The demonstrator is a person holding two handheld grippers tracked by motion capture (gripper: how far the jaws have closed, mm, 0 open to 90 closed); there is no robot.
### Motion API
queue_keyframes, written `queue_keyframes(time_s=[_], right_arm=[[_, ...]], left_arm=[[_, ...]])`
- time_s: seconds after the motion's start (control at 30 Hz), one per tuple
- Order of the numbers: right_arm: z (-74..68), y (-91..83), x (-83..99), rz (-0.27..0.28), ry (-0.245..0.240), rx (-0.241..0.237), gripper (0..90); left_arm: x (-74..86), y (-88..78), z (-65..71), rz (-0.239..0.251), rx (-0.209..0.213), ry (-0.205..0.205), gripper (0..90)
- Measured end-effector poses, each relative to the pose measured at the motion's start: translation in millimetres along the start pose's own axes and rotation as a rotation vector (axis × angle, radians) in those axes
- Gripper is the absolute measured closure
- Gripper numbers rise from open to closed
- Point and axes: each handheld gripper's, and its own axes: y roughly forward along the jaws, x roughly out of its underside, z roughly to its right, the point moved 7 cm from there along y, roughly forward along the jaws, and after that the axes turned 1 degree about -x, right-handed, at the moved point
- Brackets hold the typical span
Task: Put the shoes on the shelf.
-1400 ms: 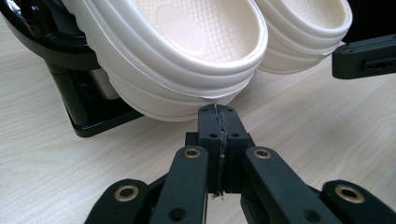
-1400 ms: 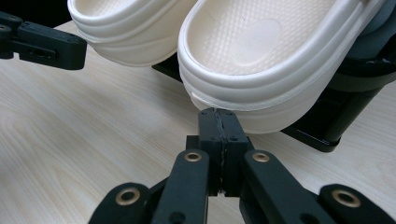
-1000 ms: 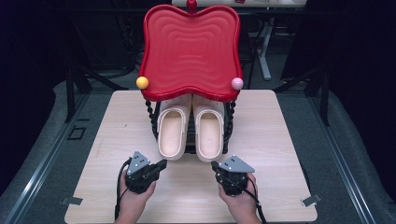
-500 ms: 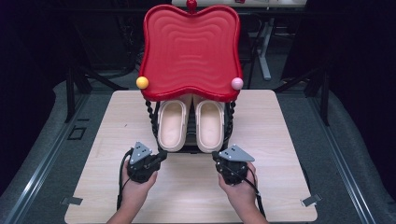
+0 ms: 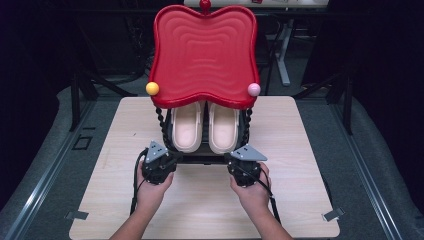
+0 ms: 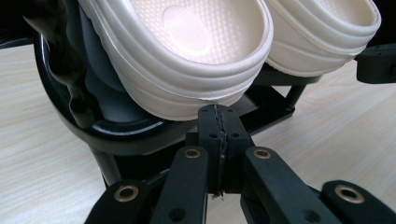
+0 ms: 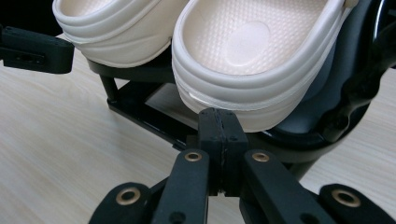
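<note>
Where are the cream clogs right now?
In the high view, the cream clogs sit side by side on the black rack under the red tray, at table centre.

Even light from overhead brightens the table [image 5: 300, 150] in the high view, while the room around it sinks into near black. The red tray [image 5: 204, 55] carries a soft sheen. Both gripper views are sharp on the cream shoes [image 6: 187, 51] just ahead, with deep shadow beneath them.

Two slippers [image 5: 205, 127] side by side on rack [image 5: 200, 159] under tray [image 5: 204, 55]; rack mid-table [image 5: 300, 200].
</note>
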Motion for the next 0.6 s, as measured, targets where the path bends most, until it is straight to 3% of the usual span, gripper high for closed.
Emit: queue_keyframes(time_s=[0.37,0.6], right_arm=[[-0.1,12.6,-5.6,0.003,0.015,-0.001,90.0],[0.2,17.8,-9.3,0.003,0.018,0.000,90.0]], left_arm=[[-3.4,13.6,1.4,-0.021,-0.001,0.010,89.9],[-5.0,19.7,0.3,-0.019,0.001,-0.007,89.9]])
